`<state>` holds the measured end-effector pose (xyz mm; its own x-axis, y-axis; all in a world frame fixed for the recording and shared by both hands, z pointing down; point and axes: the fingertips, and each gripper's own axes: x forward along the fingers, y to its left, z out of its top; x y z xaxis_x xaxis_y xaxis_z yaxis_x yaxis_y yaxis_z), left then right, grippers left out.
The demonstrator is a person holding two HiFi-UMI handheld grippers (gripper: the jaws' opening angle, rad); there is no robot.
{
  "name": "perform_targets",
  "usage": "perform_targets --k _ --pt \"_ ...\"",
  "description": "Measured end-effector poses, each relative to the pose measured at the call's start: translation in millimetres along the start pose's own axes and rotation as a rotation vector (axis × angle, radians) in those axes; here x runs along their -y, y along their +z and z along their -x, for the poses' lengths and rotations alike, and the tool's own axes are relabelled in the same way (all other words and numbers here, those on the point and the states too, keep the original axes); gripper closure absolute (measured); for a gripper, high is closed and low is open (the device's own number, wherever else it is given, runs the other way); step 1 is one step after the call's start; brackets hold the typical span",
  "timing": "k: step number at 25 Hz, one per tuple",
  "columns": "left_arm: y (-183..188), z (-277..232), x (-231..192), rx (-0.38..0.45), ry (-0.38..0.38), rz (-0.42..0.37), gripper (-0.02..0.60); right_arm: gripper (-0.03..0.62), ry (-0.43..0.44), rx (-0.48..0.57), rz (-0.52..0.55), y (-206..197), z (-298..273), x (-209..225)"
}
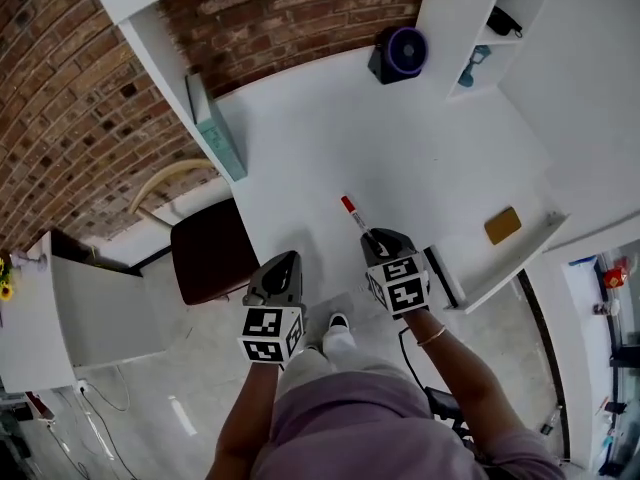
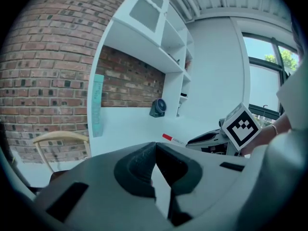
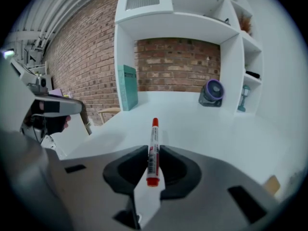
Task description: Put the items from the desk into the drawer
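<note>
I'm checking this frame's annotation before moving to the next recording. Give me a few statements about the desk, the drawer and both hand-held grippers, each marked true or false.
1. The right hand-held gripper grips a red-capped marker. True.
2. The left hand-held gripper holds the teal book. False: its jaws are together on nothing, and the book stands against the desk's side panel.
3. The drawer is closed. False: it is pulled open, with a tan item lying in it.
4. A dark fan with a purple face stands at the back of the desk. True.
</note>
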<state>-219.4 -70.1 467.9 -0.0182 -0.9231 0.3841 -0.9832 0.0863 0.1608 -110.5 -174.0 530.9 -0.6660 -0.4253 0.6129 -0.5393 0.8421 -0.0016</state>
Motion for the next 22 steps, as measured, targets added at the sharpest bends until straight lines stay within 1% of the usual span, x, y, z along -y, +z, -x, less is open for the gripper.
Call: perform_targets --k 3,7,11,15,19,22 --pt "5 -13 19 -0.002 -0.056 -0.025 0.583 0.517 -0.048 0.017 -0.036 -4 16 19" --pt "13 -29 43 -0.005 -0.161 -0.059 0.583 0.517 -0.136 0.033 -0.086 -10 41 39" --pt "15 -34 66 -0.017 -0.255 -0.082 0.583 0.517 -0.223 0.028 -0.145 -26 70 51" --pt "18 -41 90 -0.026 -0.349 -0.118 0.583 0.517 -0.327 0.036 -0.215 -41 101 66" --pt "14 -46 116 -0.049 -0.440 -0.149 0.583 0.516 -0.449 0.037 -0.300 -62 135 81" --pt "13 -49 134 -0.058 -0.499 -0.172 0.583 0.516 -0.522 0.038 -0.364 -79 158 91"
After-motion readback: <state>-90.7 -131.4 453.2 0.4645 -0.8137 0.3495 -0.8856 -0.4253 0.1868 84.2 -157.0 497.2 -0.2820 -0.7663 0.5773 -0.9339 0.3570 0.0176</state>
